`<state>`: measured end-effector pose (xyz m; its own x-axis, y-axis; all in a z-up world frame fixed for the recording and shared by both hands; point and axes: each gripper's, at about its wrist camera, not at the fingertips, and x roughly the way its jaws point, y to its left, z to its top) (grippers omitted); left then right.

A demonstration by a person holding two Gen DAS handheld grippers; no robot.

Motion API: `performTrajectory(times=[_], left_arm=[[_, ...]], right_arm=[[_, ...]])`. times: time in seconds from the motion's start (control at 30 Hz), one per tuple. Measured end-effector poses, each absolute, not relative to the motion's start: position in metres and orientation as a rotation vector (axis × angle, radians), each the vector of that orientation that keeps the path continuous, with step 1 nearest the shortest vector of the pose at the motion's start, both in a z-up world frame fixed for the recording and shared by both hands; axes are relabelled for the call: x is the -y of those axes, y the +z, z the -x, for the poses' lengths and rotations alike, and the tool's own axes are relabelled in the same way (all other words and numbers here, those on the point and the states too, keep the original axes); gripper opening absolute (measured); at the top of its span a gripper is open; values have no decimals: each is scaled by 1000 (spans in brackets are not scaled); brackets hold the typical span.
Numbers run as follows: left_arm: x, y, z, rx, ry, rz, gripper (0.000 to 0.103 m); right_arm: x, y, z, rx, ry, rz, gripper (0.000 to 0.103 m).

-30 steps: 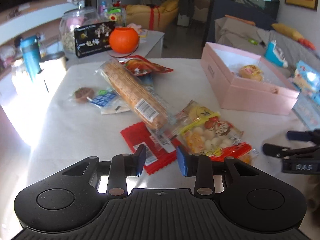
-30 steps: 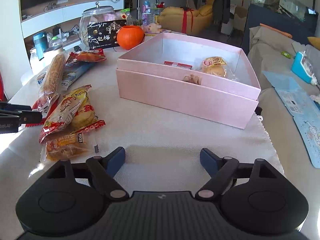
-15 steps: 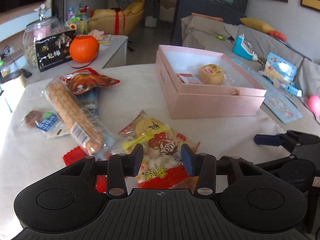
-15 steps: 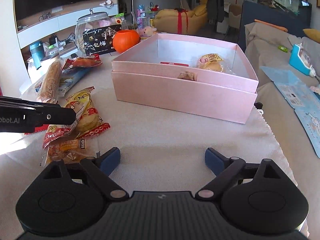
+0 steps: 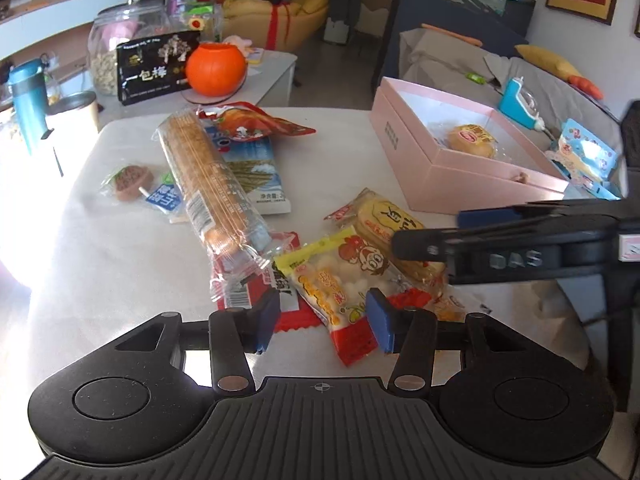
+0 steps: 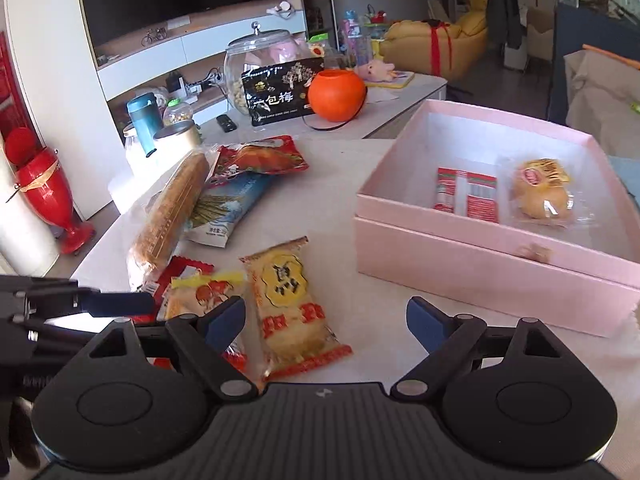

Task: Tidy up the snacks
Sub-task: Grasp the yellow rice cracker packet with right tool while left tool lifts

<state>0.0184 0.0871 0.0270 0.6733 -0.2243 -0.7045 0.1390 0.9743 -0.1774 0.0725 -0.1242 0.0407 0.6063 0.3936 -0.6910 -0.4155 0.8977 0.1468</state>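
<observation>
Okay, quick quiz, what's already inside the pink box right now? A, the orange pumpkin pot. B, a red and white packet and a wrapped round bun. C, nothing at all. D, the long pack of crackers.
B: the right wrist view shows a red and white packet and a wrapped round bun lying on the floor of the pink box.

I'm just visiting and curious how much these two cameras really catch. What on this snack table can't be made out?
- Red flat packet: left wrist view, mostly buried under the long cracker sleeve and the yellow puff-ball bag.
- Pink box interior: left wrist view, its near wall hides all but the wrapped bun.
- Rice cracker pack: left wrist view, the right gripper crosses it.
- Small print on every packet: too small.
</observation>
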Motion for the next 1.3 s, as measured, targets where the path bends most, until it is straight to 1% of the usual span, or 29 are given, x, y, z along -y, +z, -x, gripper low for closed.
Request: performTrajectory(times=[0.03,0.07,0.1,0.17,0.3,0.43,0.47,0.53,0.57,0.6,0.7,0.8,1.07,1.2,1.27,1.3], left_arm=[[-87,27,-17,-812,-211,110,52],[-88,26,-13,-815,-214,111,52],[-90,26,-11,-816,-216,118,51],[-95,25,-8,-818,-223,149,51],[-100,24,-15,-799,-233,242,51],[-84,25,-33,-784,-245,250,51],[-77,24,-39,-786,-249,235,51],[-61,22,-50,-799,-258,188,51],[-52,21,-55,-804,-268,158,52],[-44,20,-58,-804,-277,132,54],[-26,21,-63,-803,-285,45,57],[-17,21,-66,-813,-299,-6,57],[1,17,-75,-822,-292,-83,59],[-1,17,-78,-810,-297,-68,58],[-3,17,-75,-799,-308,-62,57],[-5,17,-72,-794,-321,-54,54]], right_arm=[[117,37,-80,-817,476,32,81],[112,33,-85,-843,483,39,62],[108,30,-87,-862,484,56,51],[107,32,-78,-846,464,110,38],[132,32,-51,-837,450,144,38],[165,32,-24,-814,368,180,38],[172,32,-20,-804,343,194,39],[187,29,-12,-788,302,204,52],[193,28,-10,-783,280,196,69],[198,26,-9,-782,260,188,80],[210,21,-7,-779,251,122,83],[212,17,-5,-757,238,103,88],[211,15,-9,-760,241,95,91],[210,15,-9,-758,240,93,91],[210,15,-9,-759,242,93,92],[210,15,-9,-759,243,92,92]])
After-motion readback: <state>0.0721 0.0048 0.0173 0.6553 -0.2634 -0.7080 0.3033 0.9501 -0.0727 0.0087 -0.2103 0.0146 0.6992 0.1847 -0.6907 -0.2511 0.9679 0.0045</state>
